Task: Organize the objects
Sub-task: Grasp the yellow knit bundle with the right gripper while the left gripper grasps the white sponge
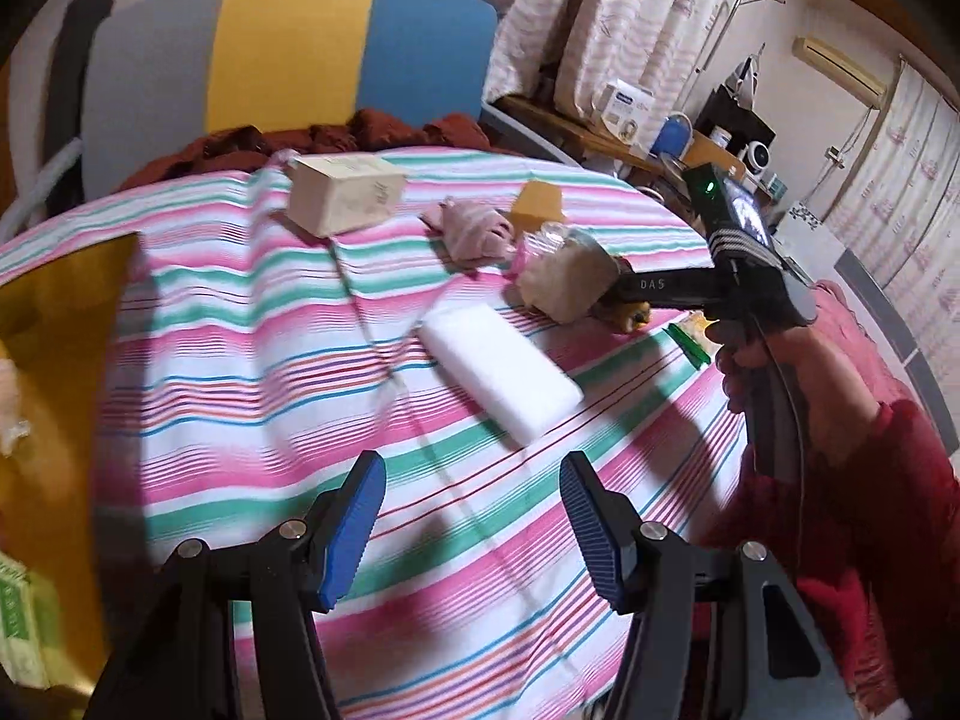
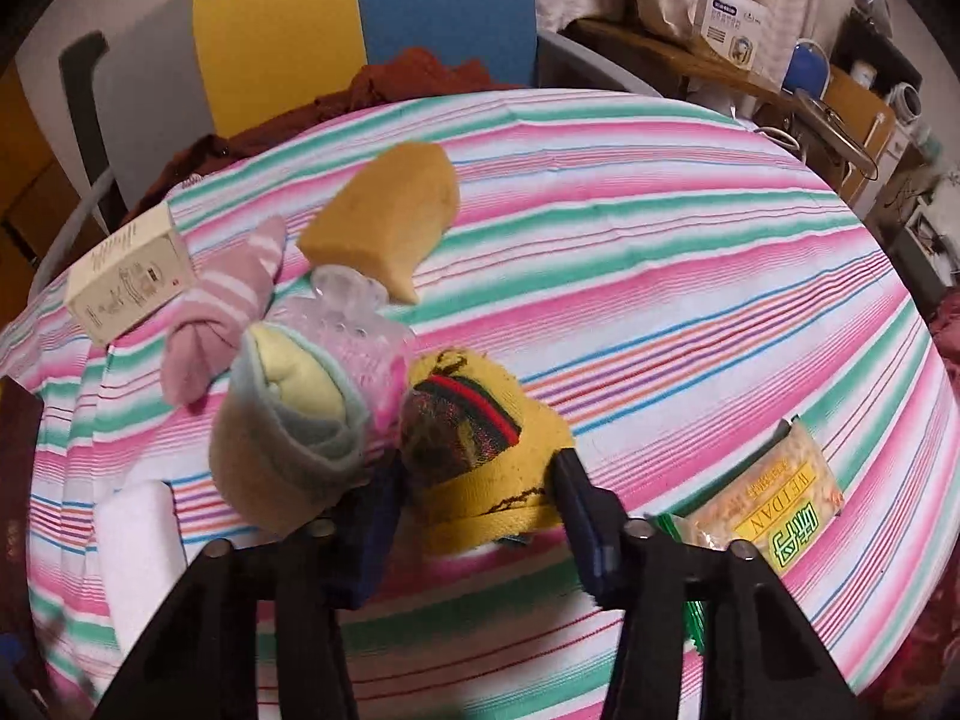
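Sponge (image 2: 384, 210) behind sock roll (image 2: 480, 420); snack packet (image 2: 774, 510) right.

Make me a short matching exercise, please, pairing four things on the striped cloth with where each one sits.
Things:
1. yellow sock
2. sponge
3. snack packet
4. cardboard box

Places:
A. far left edge of the cloth
B. right of the right gripper
C. between the right gripper's fingers
D. far side of the sock pile

Pairs: 1-C, 2-D, 3-B, 4-A

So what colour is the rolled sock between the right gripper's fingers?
Yellow, with a red-and-green stripe band: rolled sock, clearest in the right wrist view.
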A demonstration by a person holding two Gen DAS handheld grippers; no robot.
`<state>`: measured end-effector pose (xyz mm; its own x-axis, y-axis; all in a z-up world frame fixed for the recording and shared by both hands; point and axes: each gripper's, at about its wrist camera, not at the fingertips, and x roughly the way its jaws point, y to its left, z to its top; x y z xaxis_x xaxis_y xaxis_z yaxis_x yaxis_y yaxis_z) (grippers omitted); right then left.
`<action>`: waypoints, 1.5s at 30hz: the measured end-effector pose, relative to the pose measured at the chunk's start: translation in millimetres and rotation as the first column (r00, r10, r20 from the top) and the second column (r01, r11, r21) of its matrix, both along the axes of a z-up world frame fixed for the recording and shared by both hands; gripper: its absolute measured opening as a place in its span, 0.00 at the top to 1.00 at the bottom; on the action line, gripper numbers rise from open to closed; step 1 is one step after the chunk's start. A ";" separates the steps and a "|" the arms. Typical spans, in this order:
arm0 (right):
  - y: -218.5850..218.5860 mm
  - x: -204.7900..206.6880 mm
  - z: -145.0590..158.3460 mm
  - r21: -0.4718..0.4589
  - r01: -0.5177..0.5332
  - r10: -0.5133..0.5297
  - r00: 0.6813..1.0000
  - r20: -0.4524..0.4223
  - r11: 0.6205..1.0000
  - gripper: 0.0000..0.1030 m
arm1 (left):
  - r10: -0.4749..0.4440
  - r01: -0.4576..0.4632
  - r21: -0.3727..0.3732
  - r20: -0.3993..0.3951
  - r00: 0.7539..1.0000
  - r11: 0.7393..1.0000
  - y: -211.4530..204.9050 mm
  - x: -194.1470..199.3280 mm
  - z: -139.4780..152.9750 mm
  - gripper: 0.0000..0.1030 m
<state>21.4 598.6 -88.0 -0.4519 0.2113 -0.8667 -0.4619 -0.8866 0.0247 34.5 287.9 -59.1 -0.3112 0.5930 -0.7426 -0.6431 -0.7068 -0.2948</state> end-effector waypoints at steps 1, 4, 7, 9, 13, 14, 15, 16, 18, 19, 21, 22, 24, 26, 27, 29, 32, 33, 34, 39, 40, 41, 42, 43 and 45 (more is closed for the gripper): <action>-0.3 2.8 2.9 -0.004 0.005 -0.005 1.000 -0.015 1.000 0.60 | 0.002 -0.002 -0.008 0.011 1.000 1.000 8.1 -2.9 -2.8 0.41; 7.3 11.0 6.2 -0.042 0.044 -0.045 0.998 -0.043 0.998 0.64 | 0.000 0.000 -0.011 0.048 0.999 1.000 27.0 -11.1 -9.2 0.41; 17.2 20.9 11.2 -0.075 0.092 -0.098 0.992 -0.080 0.993 0.69 | 0.004 -0.002 -0.021 0.077 0.997 1.000 46.0 -19.7 -15.1 0.41; 23.5 25.8 13.5 -0.095 0.127 -0.136 0.986 -0.100 0.987 0.72 | 0.010 -0.007 -0.034 0.083 0.997 0.999 59.0 -25.4 -18.4 0.41; 31.4 27.8 14.7 -0.117 0.161 -0.175 0.978 -0.117 0.980 0.72 | 0.025 -0.017 -0.092 0.089 0.996 0.996 79.2 -36.4 -29.9 0.40; 31.3 27.3 14.2 -0.123 0.160 -0.174 0.978 -0.115 0.979 0.72 | 0.038 -0.026 -0.123 0.094 0.995 0.992 84.9 -40.4 -35.9 0.40; 31.0 26.2 12.8 -0.134 0.156 -0.171 0.979 -0.111 0.979 0.72 | 0.041 -0.027 -0.129 0.101 0.994 0.991 87.0 -42.8 -39.1 0.38; 30.3 24.0 11.6 -0.140 0.151 -0.166 0.981 -0.105 0.979 0.72 | 0.041 -0.029 -0.120 0.095 0.995 0.992 88.7 -44.3 -39.8 0.36; 30.3 19.3 9.4 -0.130 0.141 -0.153 0.984 -0.092 0.981 0.72 | 0.041 -0.032 -0.134 0.066 0.997 0.990 95.4 -46.5 -40.4 0.36; 28.5 17.0 8.8 -0.121 0.134 -0.144 0.986 -0.084 0.984 0.72 | 0.033 -0.025 -0.142 0.049 0.998 0.990 99.0 -47.1 -41.3 0.35; 28.0 14.6 6.5 -0.114 0.124 -0.133 0.988 -0.074 0.986 0.72 | 0.017 -0.014 -0.154 0.022 1.000 0.988 102.2 -47.5 -43.1 0.35; 27.2 13.0 5.6 -0.110 0.121 -0.129 0.989 -0.068 0.987 0.71 | 0.014 -0.011 -0.155 0.017 1.000 0.988 102.4 -47.9 -43.6 0.35; 27.4 13.2 4.9 -0.107 0.117 -0.125 0.990 -0.065 0.987 0.68 | 0.018 -0.014 -0.141 0.022 1.000 0.990 99.7 -48.7 -42.5 0.35; 27.4 12.8 4.6 -0.105 0.119 -0.126 0.990 -0.064 0.987 0.66 | 0.035 -0.029 -0.104 0.056 0.998 0.994 94.1 -49.9 -40.2 0.35; 27.6 12.5 4.7 -0.105 0.119 -0.127 0.990 -0.065 0.987 0.66 | 0.046 -0.040 -0.077 0.077 0.996 0.996 91.0 -49.9 -38.9 0.35; 27.5 12.5 4.8 -0.101 0.120 -0.126 0.990 -0.064 0.988 0.65 | 0.057 -0.052 -0.068 0.086 0.995 0.996 93.0 -49.1 -36.2 0.32; 26.3 11.1 3.7 -0.091 0.117 -0.122 0.991 -0.058 0.989 0.64 | 0.050 -0.044 -0.156 0.032 0.998 0.987 102.4 -48.4 -40.4 0.33; 25.7 10.5 3.1 -0.085 0.115 -0.119 0.991 -0.053 0.990 0.63 | 0.037 -0.034 -0.191 0.011 0.999 0.981 106.2 -48.0 -43.8 0.35; 25.0 9.8 2.3 -0.082 0.112 -0.117 0.992 -0.050 0.990 0.63 | 0.019 -0.022 -0.200 -0.015 1.000 0.980 109.7 -45.6 -43.7 0.35; 21.8 8.5 3.6 -0.051 0.096 -0.098 0.994 -0.044 0.994 0.68 | -0.070 0.051 -0.163 -0.113 0.991 0.985 94.8 -32.8 -47.6 0.39; 21.5 9.2 4.8 -0.048 0.095 -0.098 0.994 -0.048 0.994 0.70 | -0.068 0.051 -0.146 -0.109 0.992 0.988 90.0 -33.2 -47.8 0.40; 22.0 10.5 6.0 -0.048 0.100 -0.102 0.993 -0.055 0.994 0.71 | -0.068 0.052 -0.139 -0.110 0.992 0.989 87.6 -33.4 -47.9 0.41; 23.5 12.4 7.6 -0.052 0.107 -0.111 0.992 -0.066 0.993 0.71 | -0.069 0.053 -0.133 -0.114 0.991 0.990 82.2 -31.9 -47.5 0.41; 25.3 14.1 9.3 -0.057 0.116 -0.121 0.990 -0.078 0.992 0.73 | -0.070 0.055 -0.126 -0.119 0.990 0.990 76.4 -30.3 -47.2 0.42; 28.4 16.2 11.2 -0.068 0.129 -0.135 0.986 -0.093 0.989 0.73 | -0.067 0.055 -0.108 -0.119 0.991 0.993 66.8 -27.4 -47.5 0.42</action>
